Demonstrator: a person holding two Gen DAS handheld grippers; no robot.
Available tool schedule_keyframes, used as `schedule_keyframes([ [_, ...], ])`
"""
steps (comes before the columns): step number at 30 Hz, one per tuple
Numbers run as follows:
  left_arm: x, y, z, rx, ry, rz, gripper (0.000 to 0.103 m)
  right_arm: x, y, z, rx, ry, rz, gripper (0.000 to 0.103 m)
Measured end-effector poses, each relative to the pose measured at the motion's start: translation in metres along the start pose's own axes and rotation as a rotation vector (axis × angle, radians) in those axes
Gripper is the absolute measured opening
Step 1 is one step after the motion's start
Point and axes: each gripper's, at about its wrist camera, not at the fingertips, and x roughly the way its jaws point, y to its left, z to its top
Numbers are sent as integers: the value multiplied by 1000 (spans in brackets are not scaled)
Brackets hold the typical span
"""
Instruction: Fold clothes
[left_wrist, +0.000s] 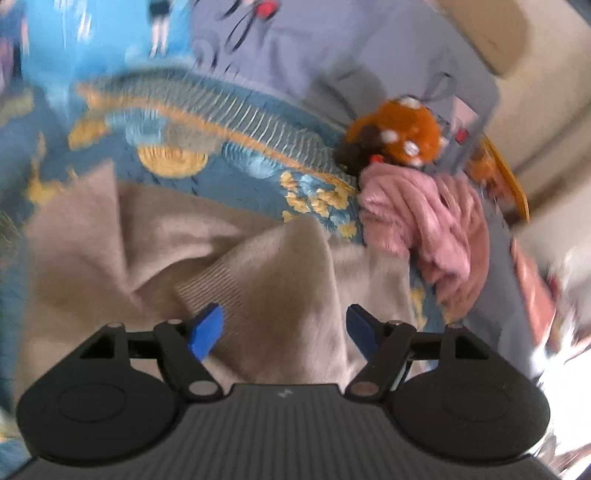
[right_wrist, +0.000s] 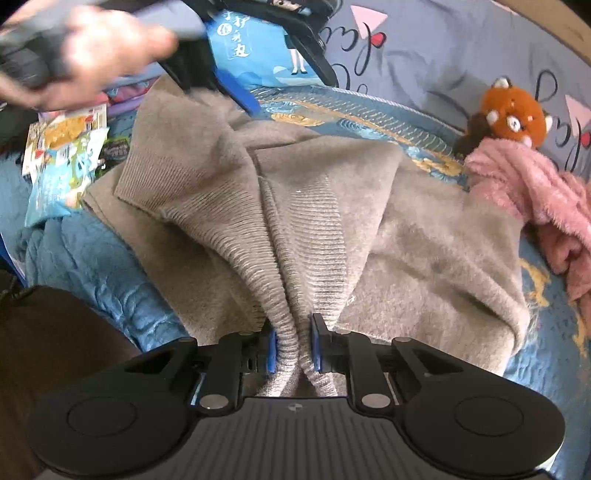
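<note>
**Right tool pinching a beige sweater on a bed, left tool spread above it**

The right tool is clamped on a bunched strip of ribbed hem belonging to a beige knit sweater. The rest of the garment spreads away ahead of this tool, rumpled and partly doubled over itself, across a blue patterned bedspread.

The left tool has its blue fingers spread apart, with sweater fabric showing between and below them; whether either finger touches the cloth cannot be told. From the right wrist camera, this tool appears at the far left end of the sweater, gripped by a blurred hand.

Ahead and to the right of both tools lies a crumpled pink fluffy garment, with an orange plush toy just beyond it, touching its far edge. Ahead and to the left of the right tool, beside the sweater, are colourful snack packets.

The left wrist view is heavily smeared by motion, so fine detail is lost. The sweater's sleeves and neckline cannot be made out, and its near edge is hidden behind the tool bodies.
</note>
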Motion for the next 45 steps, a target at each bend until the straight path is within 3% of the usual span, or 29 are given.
schedule_keyframes([
  [3, 34, 31, 25, -187, 114, -26, 80, 0, -5, -1, 27, -4, 22, 18],
  [5, 48, 43, 29, -220, 162, 25, 80, 0, -8, -2, 41, -5, 32, 19],
  [7, 52, 47, 27, -209, 171, 108, 80, 2, -10, -2, 54, -5, 42, 19],
  [10, 56, 46, 20, -184, 175, 131, 80, 4, -12, -3, 69, -4, 53, 20],
  [17, 67, 50, 6, -288, 155, 47, 77, 5, -14, -4, 78, -4, 59, 20],
  [20, 71, 56, -1, -384, 128, -34, 40, 5, -13, -4, 73, -3, 57, 20],
  [21, 73, 61, -5, -425, 122, -59, 19, 4, -12, -4, 71, -3, 57, 20],
  [22, 74, 66, -9, -459, 112, -78, 13, 4, -12, -4, 69, -3, 56, 20],
  [26, 71, 75, -23, -511, 36, -120, 9, 4, -12, -4, 63, -2, 55, 20],
  [29, 49, 66, -27, -481, -49, -155, 9, 3, -12, -4, 55, -1, 51, 20],
  [34, -15, 41, -23, -342, -151, -239, 9, -3, -7, -1, 22, -13, 45, 20],
  [39, -83, 32, -45, -203, -216, -189, 9, -3, -3, 0, -5, -10, 39, 19],
  [45, -121, 58, -73, -194, -230, -110, 9, -7, 7, 4, -88, -9, 23, 19],
])
